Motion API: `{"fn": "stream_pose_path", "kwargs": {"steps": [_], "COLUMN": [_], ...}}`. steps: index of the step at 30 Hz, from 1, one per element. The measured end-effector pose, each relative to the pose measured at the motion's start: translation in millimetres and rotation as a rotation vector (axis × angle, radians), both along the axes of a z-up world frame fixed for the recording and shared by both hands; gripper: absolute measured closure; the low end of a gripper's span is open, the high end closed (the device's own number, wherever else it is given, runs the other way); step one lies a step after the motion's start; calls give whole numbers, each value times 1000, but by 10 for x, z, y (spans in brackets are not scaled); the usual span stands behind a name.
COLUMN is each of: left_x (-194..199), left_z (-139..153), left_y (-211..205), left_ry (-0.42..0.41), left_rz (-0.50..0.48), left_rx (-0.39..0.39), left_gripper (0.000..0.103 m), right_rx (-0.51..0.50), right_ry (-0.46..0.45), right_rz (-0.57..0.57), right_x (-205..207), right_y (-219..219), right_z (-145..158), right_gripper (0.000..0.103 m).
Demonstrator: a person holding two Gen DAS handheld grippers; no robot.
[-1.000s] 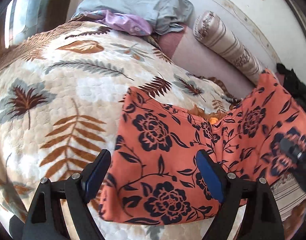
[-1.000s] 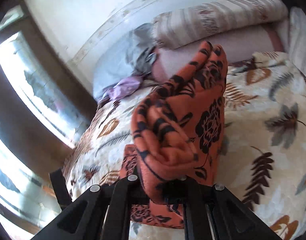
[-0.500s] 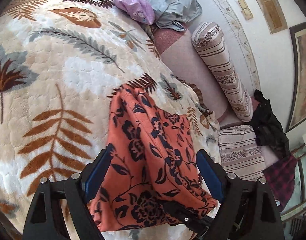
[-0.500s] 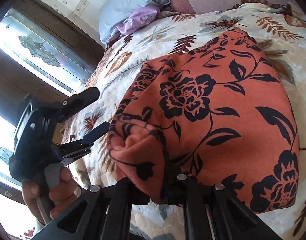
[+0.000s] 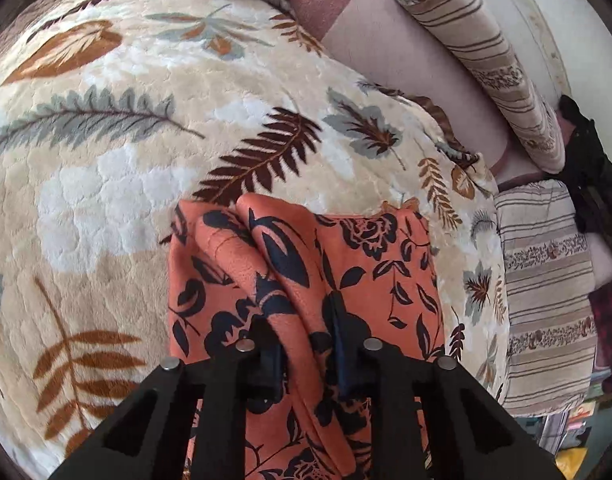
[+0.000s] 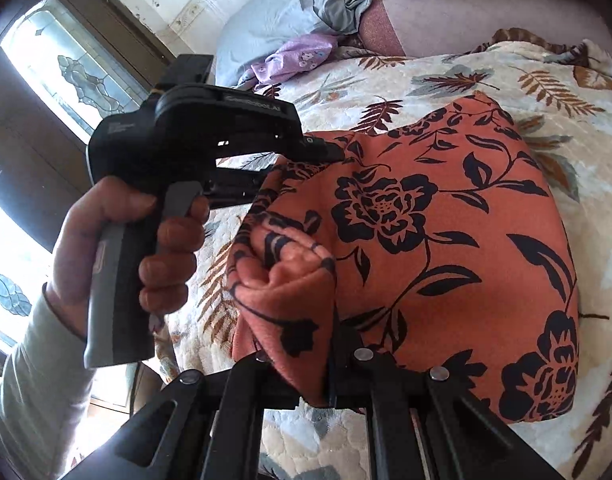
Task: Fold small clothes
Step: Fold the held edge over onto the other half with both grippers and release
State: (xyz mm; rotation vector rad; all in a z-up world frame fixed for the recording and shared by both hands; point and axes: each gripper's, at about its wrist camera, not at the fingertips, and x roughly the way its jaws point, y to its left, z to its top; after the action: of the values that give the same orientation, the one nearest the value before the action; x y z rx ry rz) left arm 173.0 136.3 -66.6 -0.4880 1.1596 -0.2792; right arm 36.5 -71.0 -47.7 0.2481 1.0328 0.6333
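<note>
An orange garment with black flowers [image 5: 365,264] lies folded on the leaf-patterned blanket [image 5: 146,140]. My left gripper [image 5: 304,320] is closing its jaws, and a raised ridge of the garment's edge is pinched between the pads. In the right wrist view the same garment [image 6: 445,240] spreads out ahead. My right gripper [image 6: 302,344] is shut on a bunched corner of it at the near edge. The left gripper [image 6: 329,152], held by a hand [image 6: 118,248], grips the garment's far left edge.
A striped bolster [image 5: 485,52] and a striped pillow [image 5: 545,280] lie along the bed's right side, with black clothing [image 5: 593,168] beyond. A grey pillow [image 6: 286,12] and a purple cloth [image 6: 290,60] sit at the head. A window [image 6: 46,80] is on the left.
The right gripper brought the garment down flat onto the blanket. The left gripper moved over its edge, and its wide jaws closed on a fold of the fabric.
</note>
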Motion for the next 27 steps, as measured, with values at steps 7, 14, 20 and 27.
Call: {"fn": "stream_pose_path", "kwargs": {"steps": [7,14,20,27], "left_x": [93,174,242,295], "left_z": [101,-364,-411,-357], "left_y": [134,364,400,403], "left_ry": [-144,-82,-78,-96], "left_rz": [-169,-147,-138,-113], "left_rx": [56,40,42,100], "left_gripper": [86,84,76,73], "right_rx": [-150,-209,-233,-232], "right_ry": [-142,-101,-154,-189], "right_rz": [66,80,98,134], "right_x": [-171,-224,-485,-655], "right_y": [456,669,749,791], "right_z": [84,-287,-210,-274], "right_gripper": [90,90,85,82]}}
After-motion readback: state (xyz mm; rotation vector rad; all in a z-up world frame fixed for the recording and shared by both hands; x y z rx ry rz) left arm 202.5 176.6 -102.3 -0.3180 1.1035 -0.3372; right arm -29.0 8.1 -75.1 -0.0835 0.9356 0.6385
